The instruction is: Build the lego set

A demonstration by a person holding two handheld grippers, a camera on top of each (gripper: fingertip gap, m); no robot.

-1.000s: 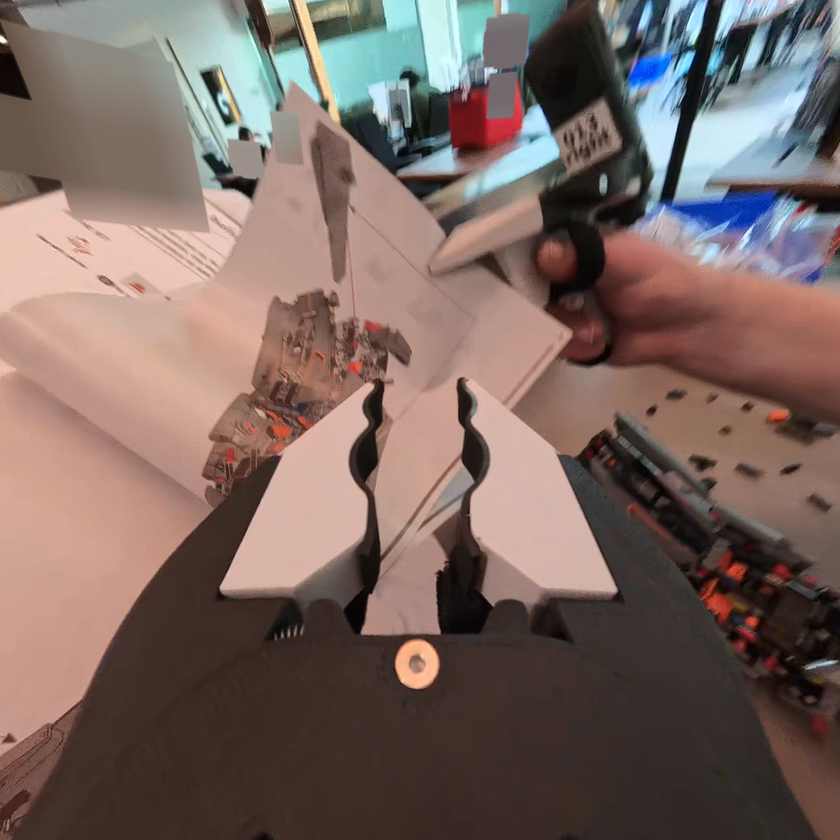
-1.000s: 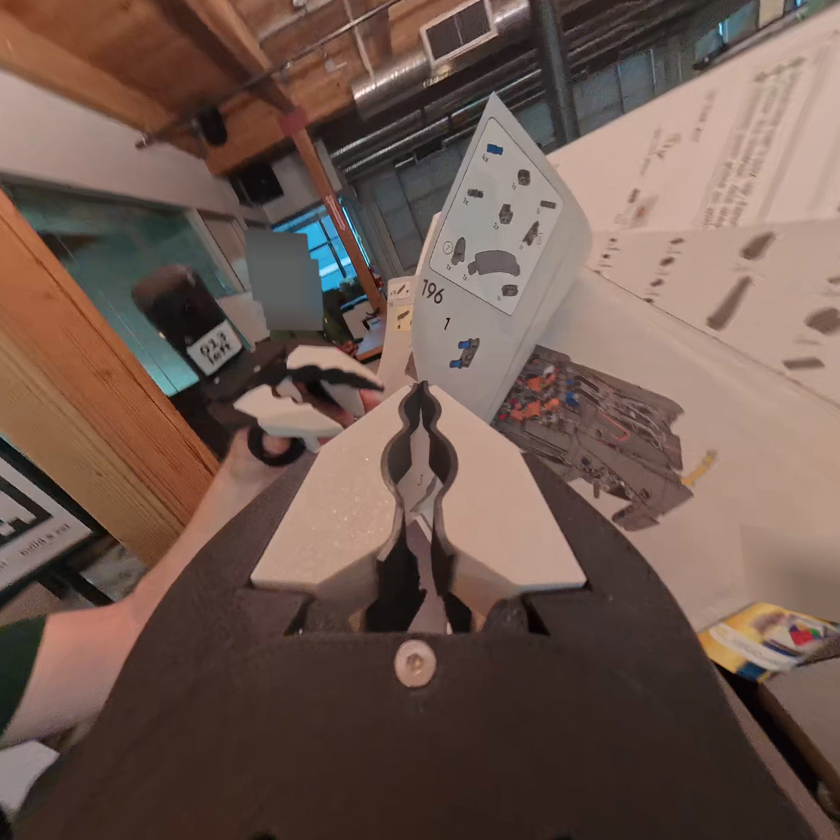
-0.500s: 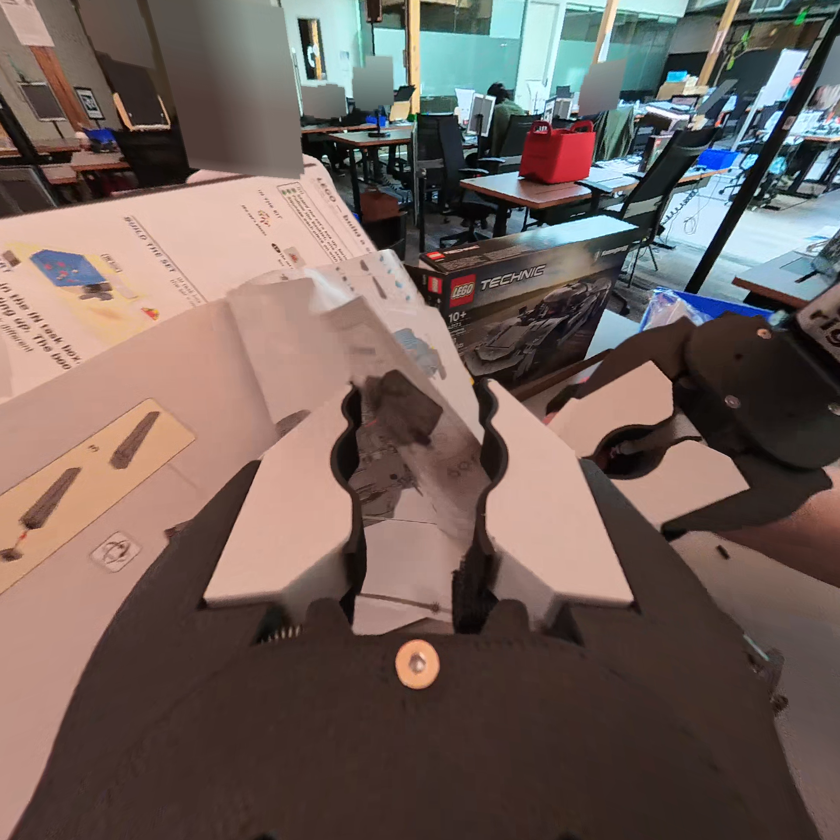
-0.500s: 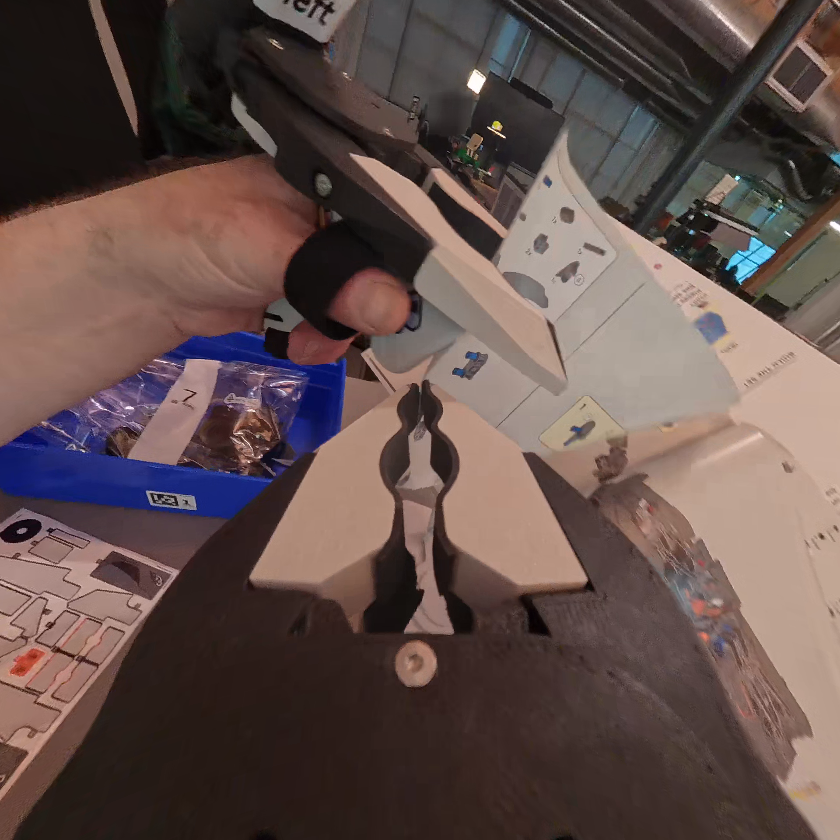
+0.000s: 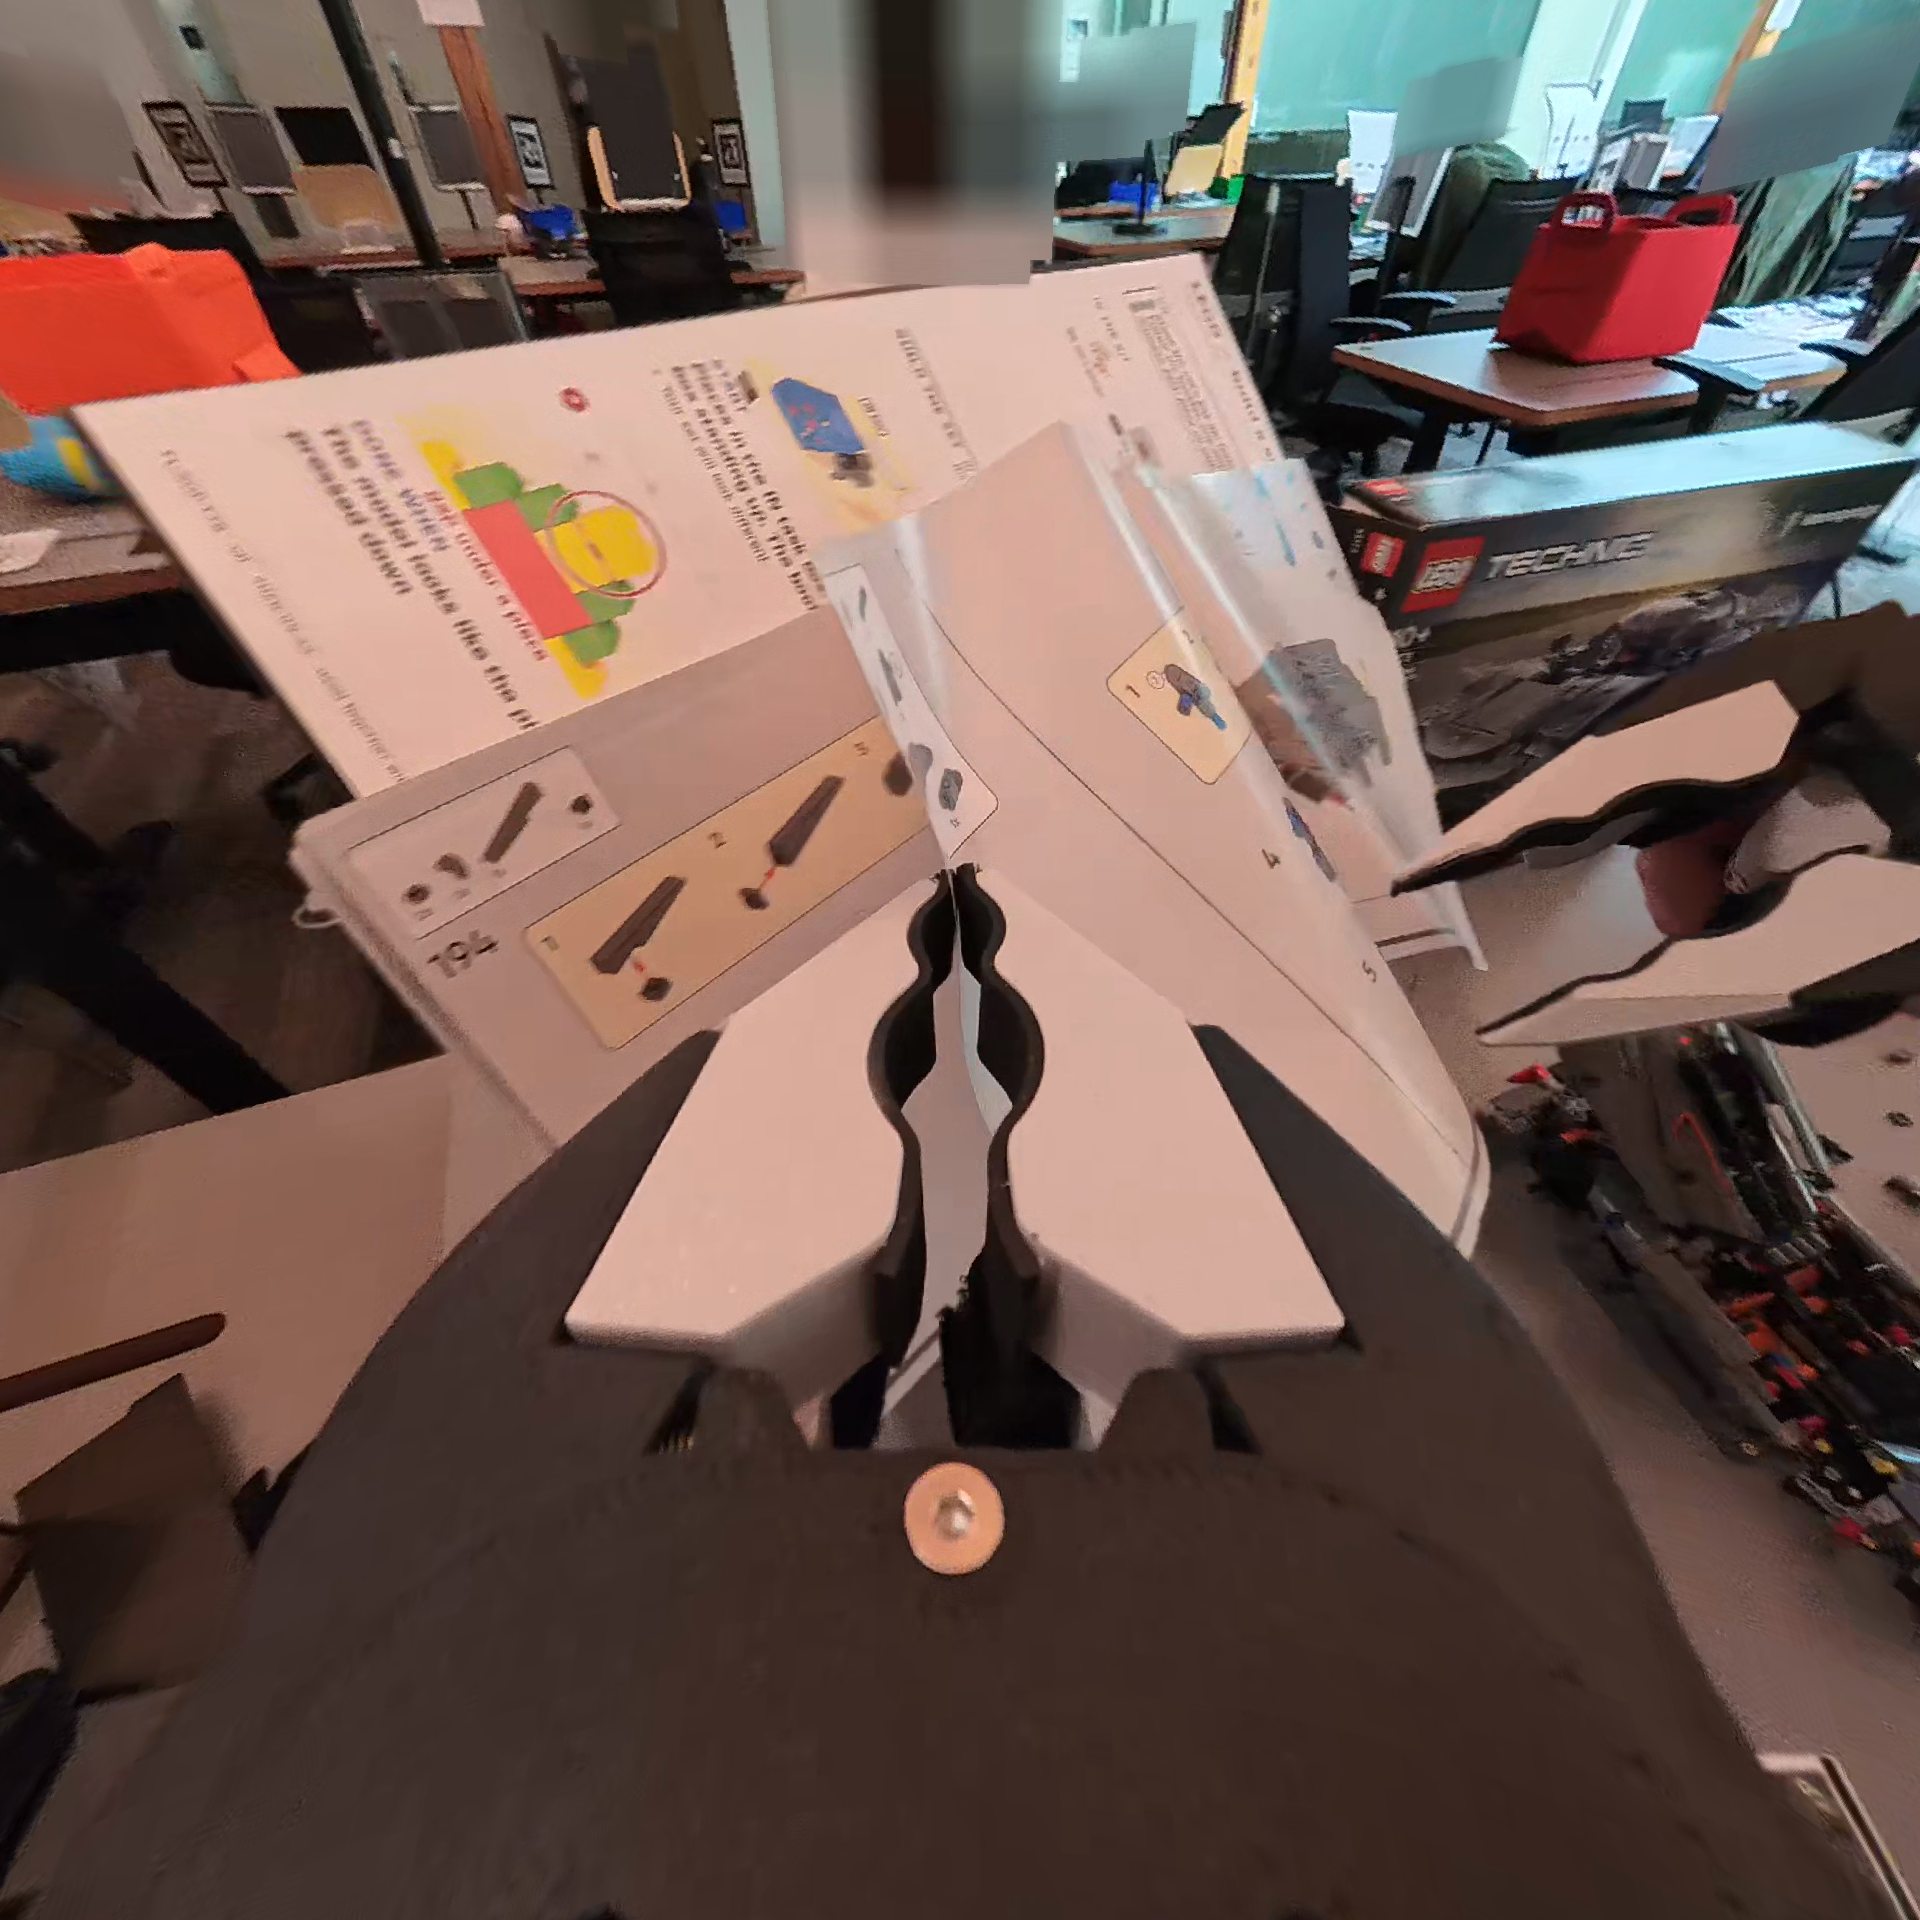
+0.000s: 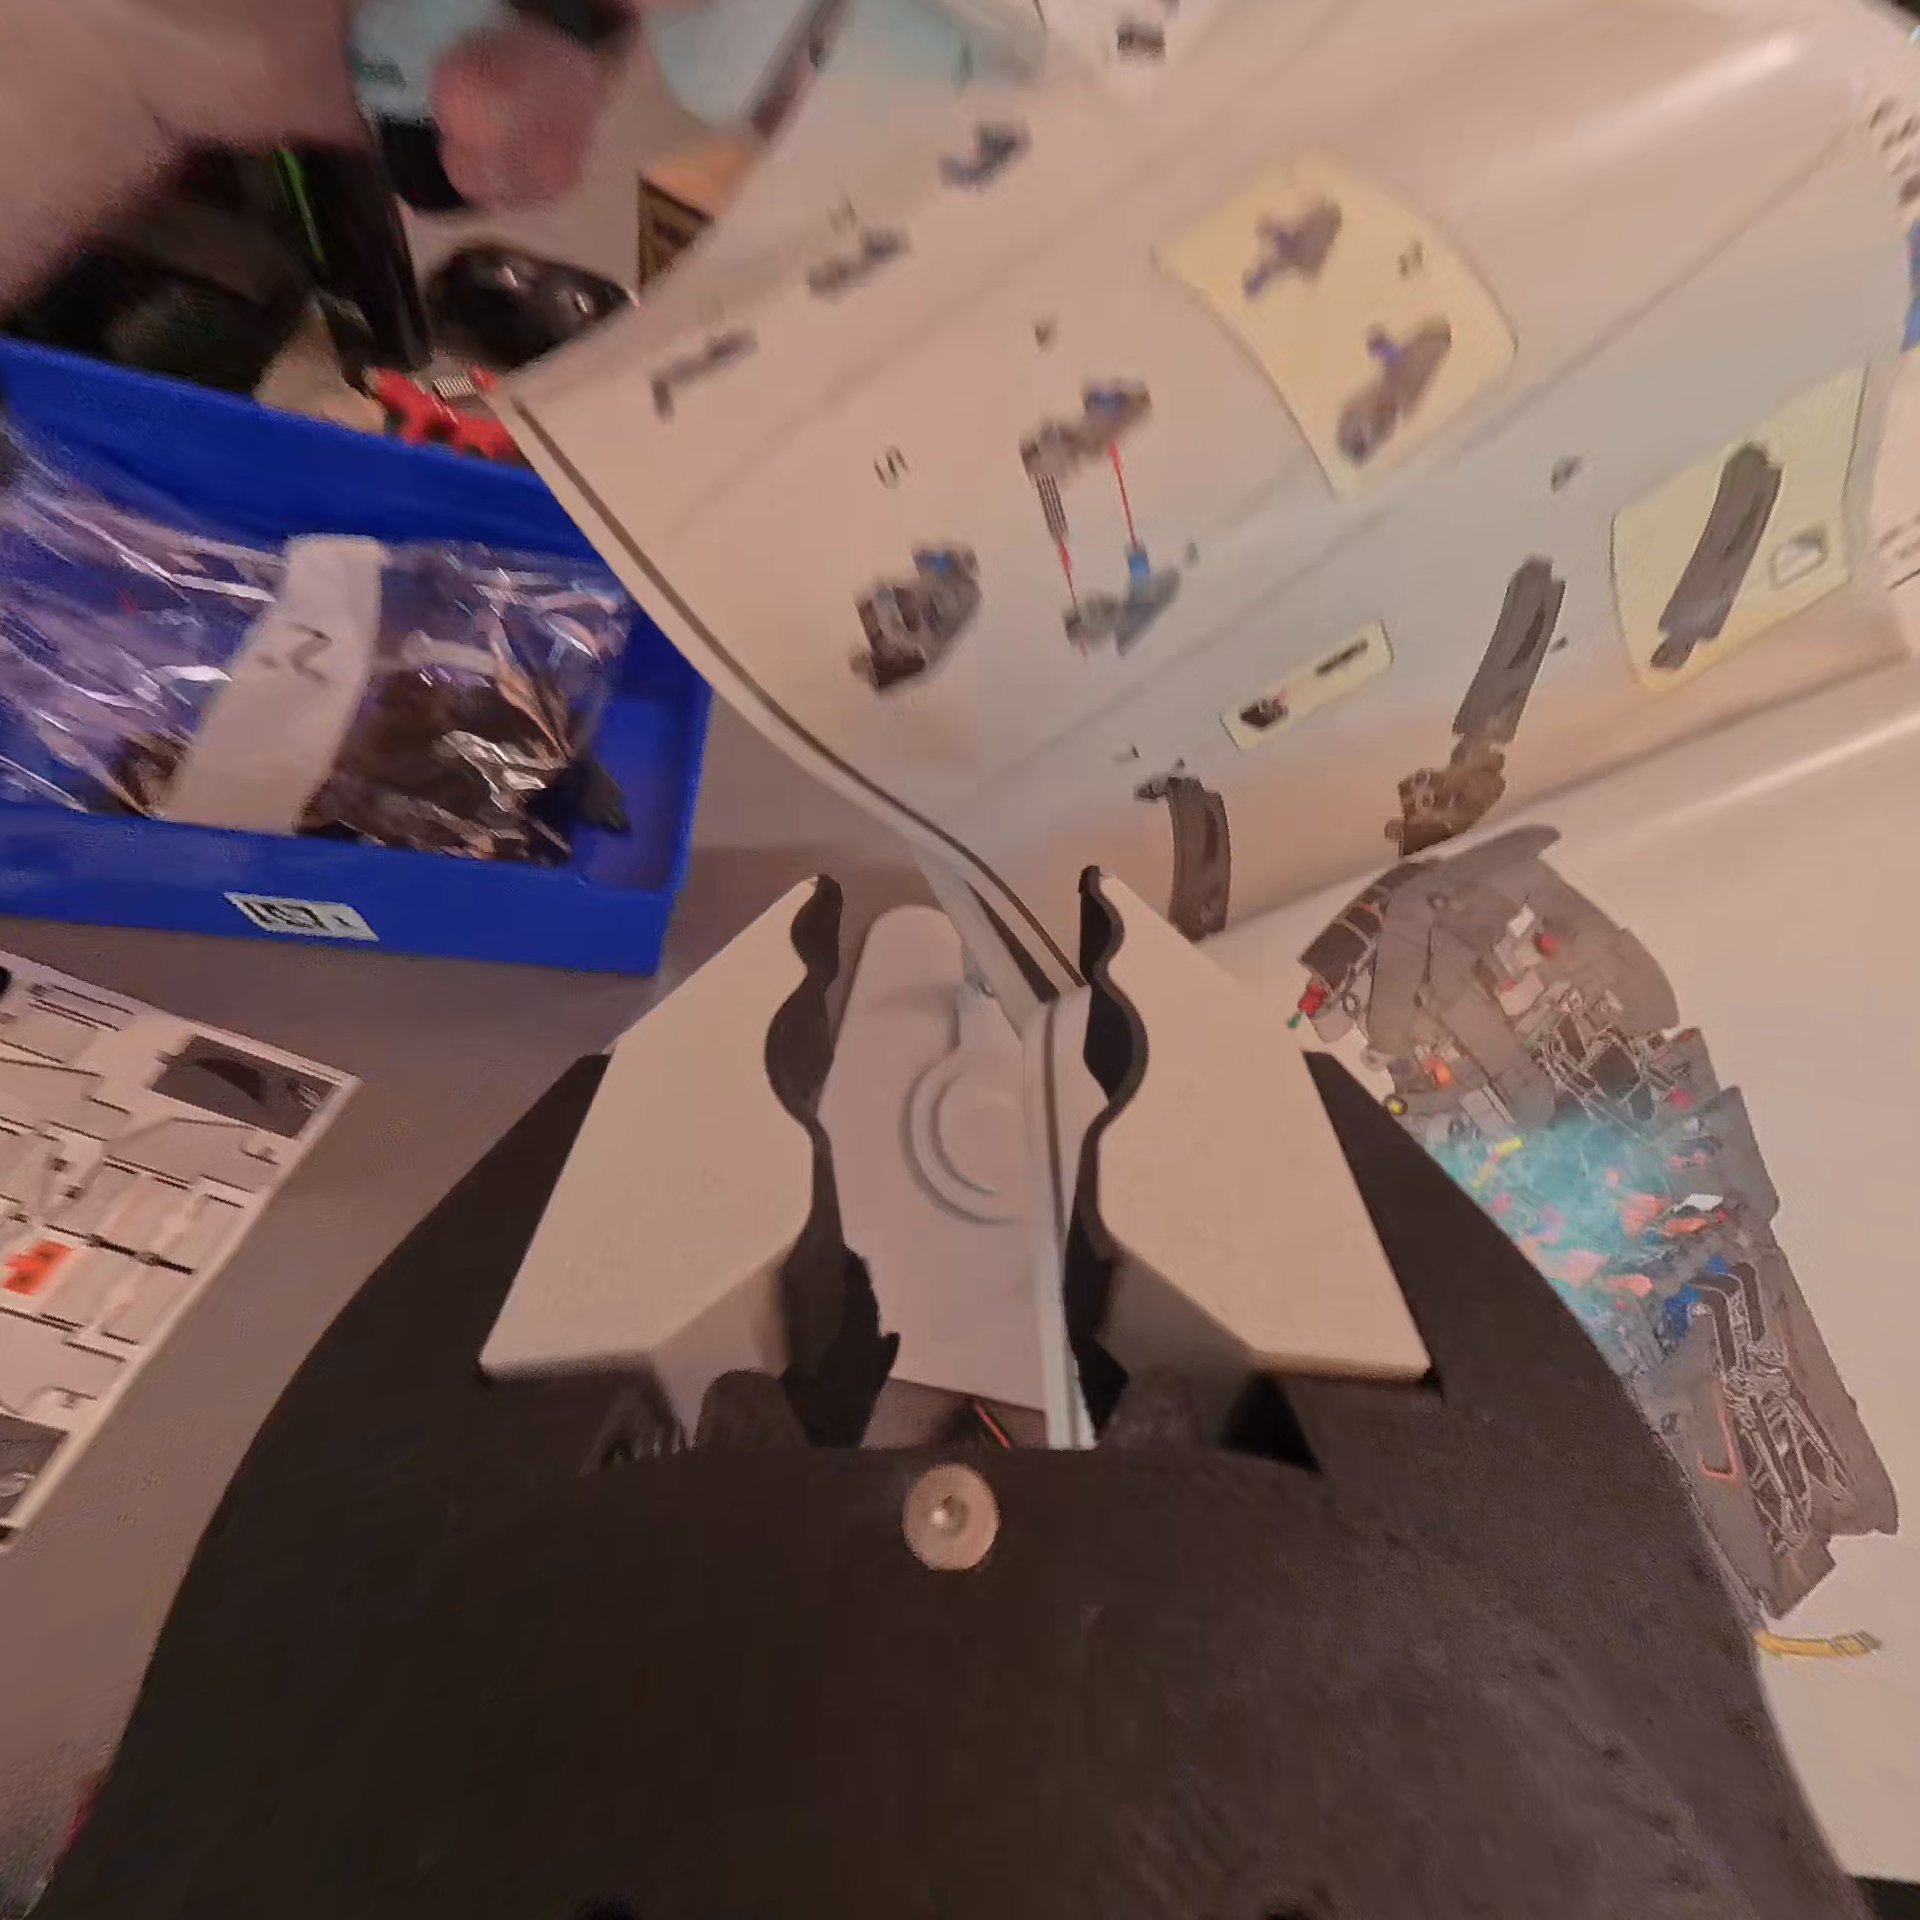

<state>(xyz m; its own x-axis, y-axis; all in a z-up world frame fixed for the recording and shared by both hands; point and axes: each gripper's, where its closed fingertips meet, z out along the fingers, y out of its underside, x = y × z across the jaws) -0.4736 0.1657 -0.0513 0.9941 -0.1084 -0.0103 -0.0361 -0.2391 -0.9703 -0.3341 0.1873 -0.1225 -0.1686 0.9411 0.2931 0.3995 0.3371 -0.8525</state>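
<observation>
The open instruction booklet point(image 5: 623, 831) stands propped in front of me. My left gripper point(image 5: 954, 883) is shut on the edge of one booklet page point(image 5: 1091, 810), which curves up and to the right. My right gripper point(image 6: 951, 894) is open. The same page's edge point(image 6: 997, 935) runs between its jaws, lying against the right finger point(image 6: 1195, 1143). The right gripper also shows in the left wrist view point(image 5: 1439, 961), open, at the page's right side. The partly built dark lego model point(image 5: 1745, 1299) lies on the table at right.
The lego set's box point(image 5: 1621, 582) stands behind the booklet. A blue bin point(image 6: 416, 904) holds a clear bag of parts point(image 6: 447, 707). A sticker sheet point(image 6: 125, 1143) lies on the table at left. A printed picture of the model point(image 6: 1558, 1195) fills the lower booklet page. About 15 cm separates my left fingertips from my right. The partly built dark lego model point(image 5: 1745, 1299) is about 30 cm from my right fingertips.
My left gripper has closed onto the page edge. My right gripper, shut on the page before, has opened and let it go. Both have swung round with the turning page.
</observation>
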